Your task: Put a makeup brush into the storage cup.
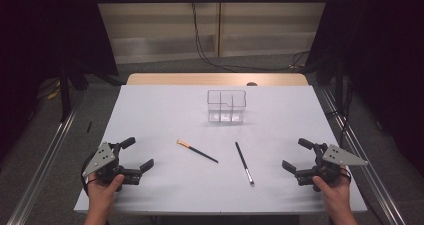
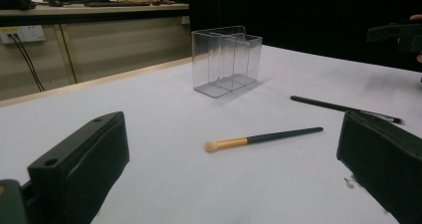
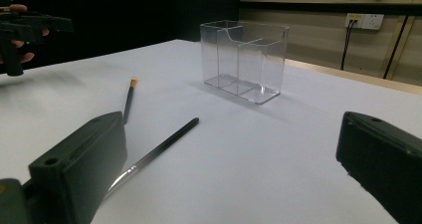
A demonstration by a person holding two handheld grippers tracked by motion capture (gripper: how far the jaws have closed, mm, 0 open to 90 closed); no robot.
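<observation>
Two makeup brushes lie on the white surface (image 1: 150,110) in front of us, between our two hand-held tools. The brush with the gold ferrule (image 1: 196,151) and pale tip lies nearer our left side, its tip pointing up and left in the high view. The slim dark brush (image 1: 244,163) lies nearer our right side, its silver end pointing toward us. The two brushes are apart, not touching.

Beyond them, toward the far edge of the surface, stands a clear plastic organizer (image 1: 226,105) with inner dividers forming compartments; it stands upright, with nothing visible inside.

Our left tool (image 1: 131,155) rests low at the near left of the surface, gripped by our left hand (image 1: 103,187). Its jaws are spread wide and released, with nothing between them; in the left gripper view the gold-ferrule brush lies ahead, in line with the gap.

Our right tool (image 1: 296,156) sits at the near right, gripped by our right hand (image 1: 334,191). Its jaws are likewise spread and released, grasping nothing; in the right gripper view the slim dark brush passes just beside one jaw.
</observation>
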